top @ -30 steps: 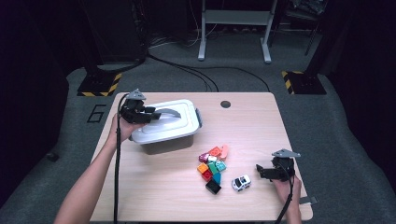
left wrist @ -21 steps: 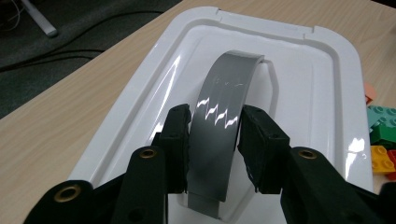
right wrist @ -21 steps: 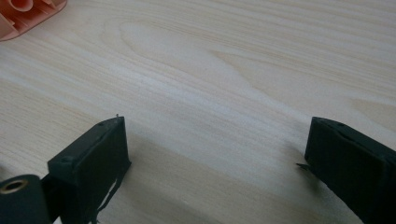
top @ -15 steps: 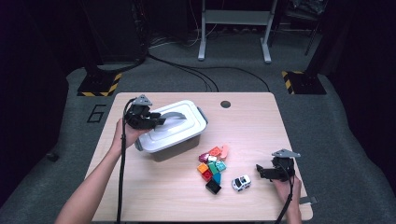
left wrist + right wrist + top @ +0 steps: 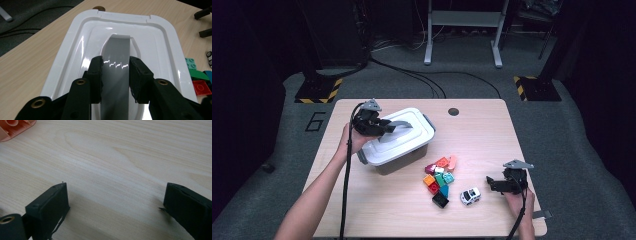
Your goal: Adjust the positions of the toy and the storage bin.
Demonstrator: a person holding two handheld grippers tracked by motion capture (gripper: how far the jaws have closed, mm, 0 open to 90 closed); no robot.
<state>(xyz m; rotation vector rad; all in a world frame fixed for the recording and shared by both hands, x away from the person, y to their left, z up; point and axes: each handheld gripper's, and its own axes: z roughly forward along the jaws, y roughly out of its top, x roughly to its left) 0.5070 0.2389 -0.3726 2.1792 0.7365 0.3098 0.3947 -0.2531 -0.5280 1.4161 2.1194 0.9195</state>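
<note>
A white lidded box (image 5: 399, 145) stands on the left half of the wooden table (image 5: 482, 135). My left gripper (image 5: 384, 126) is shut on the lid's grey handle (image 5: 399, 124). In the left gripper view my gripper (image 5: 115, 75) has one jaw pressed on each side of the handle (image 5: 117, 52), above the white lid (image 5: 160, 45). My right gripper (image 5: 491, 184) rests open near the table's front right, just right of a small white toy car (image 5: 470, 195). The right gripper view has the gripper (image 5: 115, 205) wide open over bare wood.
A pile of coloured bricks (image 5: 439, 175) lies between the box and the car, with a black brick (image 5: 440, 200) at its near end. An orange piece (image 5: 15, 127) lies beyond my right gripper. A round cable hole (image 5: 454, 111) sits at the table's far edge.
The left gripper and the box it holds by the handle have shifted a little right and toward the person. The right gripper has not moved.
</note>
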